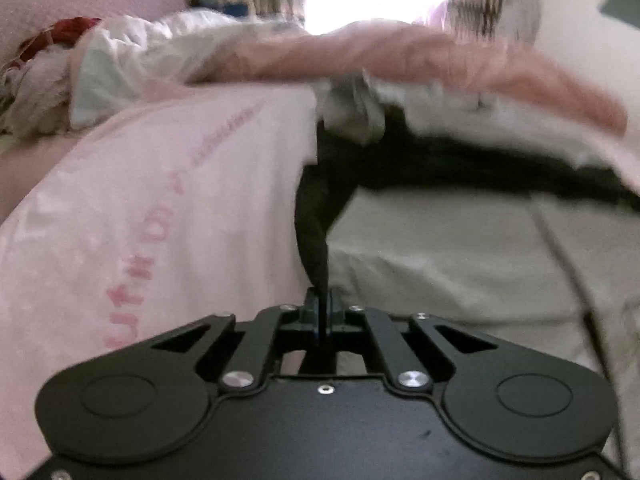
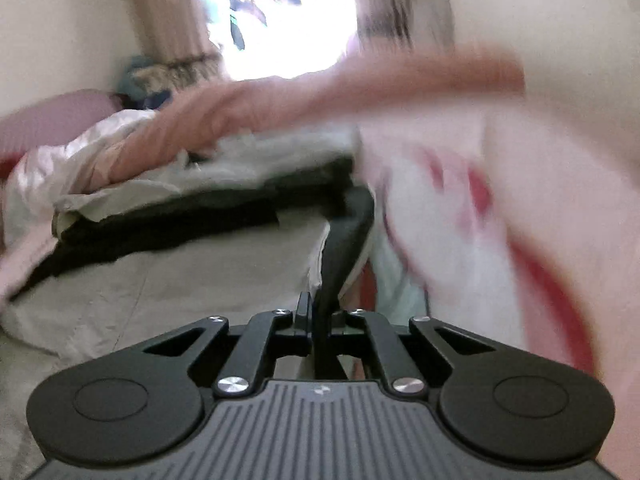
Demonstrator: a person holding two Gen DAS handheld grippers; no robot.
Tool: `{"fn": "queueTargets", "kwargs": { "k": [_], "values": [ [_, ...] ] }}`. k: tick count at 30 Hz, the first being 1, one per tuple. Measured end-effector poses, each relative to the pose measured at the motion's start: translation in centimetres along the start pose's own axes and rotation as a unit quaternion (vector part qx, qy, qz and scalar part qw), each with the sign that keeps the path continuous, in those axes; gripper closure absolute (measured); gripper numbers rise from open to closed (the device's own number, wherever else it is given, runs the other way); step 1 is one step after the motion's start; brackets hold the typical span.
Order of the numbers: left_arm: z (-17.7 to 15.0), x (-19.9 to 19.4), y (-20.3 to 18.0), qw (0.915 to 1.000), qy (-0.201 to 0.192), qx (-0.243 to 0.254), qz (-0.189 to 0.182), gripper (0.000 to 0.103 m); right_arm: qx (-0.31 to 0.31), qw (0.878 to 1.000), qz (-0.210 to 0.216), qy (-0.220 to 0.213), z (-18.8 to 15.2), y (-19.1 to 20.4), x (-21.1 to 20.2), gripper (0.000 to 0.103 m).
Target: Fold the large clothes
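Black cloth (image 1: 312, 236) runs from each wrist camera straight into pinched fingers: the left gripper (image 1: 321, 312) is pressed together on a narrow twist of it, and the right gripper (image 2: 320, 316) is likewise closed on a dark strip (image 2: 344, 240) rising from its tips. Both strips lead up to a dark layer spread across the bed, so the two tools seem to hold one garment by an edge or two corners, lifted and drawn taut. The step in hand looks like carrying that edge over to make a fold. Next, both grippers would need to travel together, keeping the edge level, and lay it down on the grey sheet (image 1: 460, 252) before letting go. Room is tight: a pink printed cloth (image 1: 152, 208) hangs just beside the left gripper, and a white and red cloth (image 2: 480, 208) crowds the right one, blurred by motion. The sheet between them is the only bare ground. Farther off, white and pink bedding (image 1: 400, 52) is heaped over the dark layer, with curtains and a bright window (image 2: 280, 20) behind.
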State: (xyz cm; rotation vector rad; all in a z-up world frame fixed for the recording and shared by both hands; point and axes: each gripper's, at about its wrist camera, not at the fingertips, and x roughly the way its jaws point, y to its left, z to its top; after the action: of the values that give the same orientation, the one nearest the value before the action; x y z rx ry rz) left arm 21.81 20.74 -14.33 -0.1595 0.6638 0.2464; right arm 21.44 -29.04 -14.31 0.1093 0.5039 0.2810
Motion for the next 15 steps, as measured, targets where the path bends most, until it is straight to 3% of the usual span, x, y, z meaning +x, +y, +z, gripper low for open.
{"fn": "queueTargets", "kwargs": {
  "k": [4, 8, 10, 13, 15],
  "values": [
    [2.3, -3.0, -1.1, 0.9963, -0.086, 0.004, -0.004, 0.101, 0.006, 0.994, -0.027, -0.102, 1.6, 2.5, -2.5, 0.098],
    [5.5, -4.4, -1.9, 0.9844, -0.173, -0.001, 0.029, 0.101, 0.039, 0.982, -0.096, -0.156, 3.9, 4.0, -1.6, 0.098],
    [7.1, -3.5, -1.0, 0.9822, -0.184, -0.030, 0.024, 0.101, 0.048, 0.978, -0.116, -0.168, 4.9, 4.1, -0.6, 0.098],
    [8.6, -0.7, -0.3, 0.9789, -0.200, -0.034, 0.020, 0.099, 0.031, 0.973, -0.134, -0.185, 6.0, 4.6, 1.8, 0.098],
    [9.3, 2.5, -0.2, 0.9817, -0.184, -0.038, 0.030, 0.098, 0.013, 0.974, -0.149, -0.172, 6.3, 5.1, 4.5, 0.098]
  ]
}}
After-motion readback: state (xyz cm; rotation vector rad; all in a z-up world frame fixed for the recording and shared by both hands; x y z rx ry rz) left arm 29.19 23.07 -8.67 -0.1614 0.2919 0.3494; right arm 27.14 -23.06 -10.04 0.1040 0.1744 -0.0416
